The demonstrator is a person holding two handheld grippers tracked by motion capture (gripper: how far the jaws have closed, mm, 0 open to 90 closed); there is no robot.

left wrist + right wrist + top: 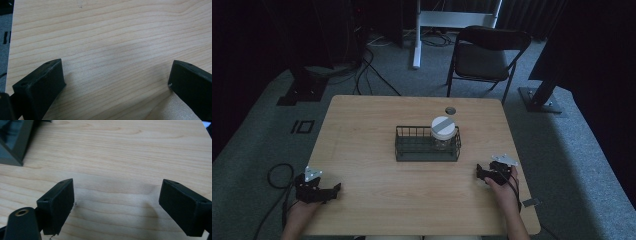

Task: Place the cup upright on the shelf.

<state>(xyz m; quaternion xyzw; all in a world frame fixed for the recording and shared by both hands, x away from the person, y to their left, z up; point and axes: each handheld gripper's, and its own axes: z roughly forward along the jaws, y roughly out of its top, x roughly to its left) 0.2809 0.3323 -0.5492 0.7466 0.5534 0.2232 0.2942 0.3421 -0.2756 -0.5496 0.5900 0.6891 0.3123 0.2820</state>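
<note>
A dark wire basket [427,144] sits in the middle of the wooden tabletop [362,125], and a clear jar with a white lid [443,131] stands upright in the basket's right end. The left tongs [332,190] rest on the tabletop well away from the basket, toward the near left corner, jaws spread wide over bare wood. The right tongs [481,173] lie nearer the basket, off its near right corner, also gaping and holding nothing.

We see a pale wooden table [372,135] with fine wavy grain, a dark green wire basket [412,149], and in it a clear glass jar [443,137] whose white round lid [443,126] carries a grey stripe (straight across the middle). Both grippers, left [332,190] and right [482,175], are matte black.
</note>
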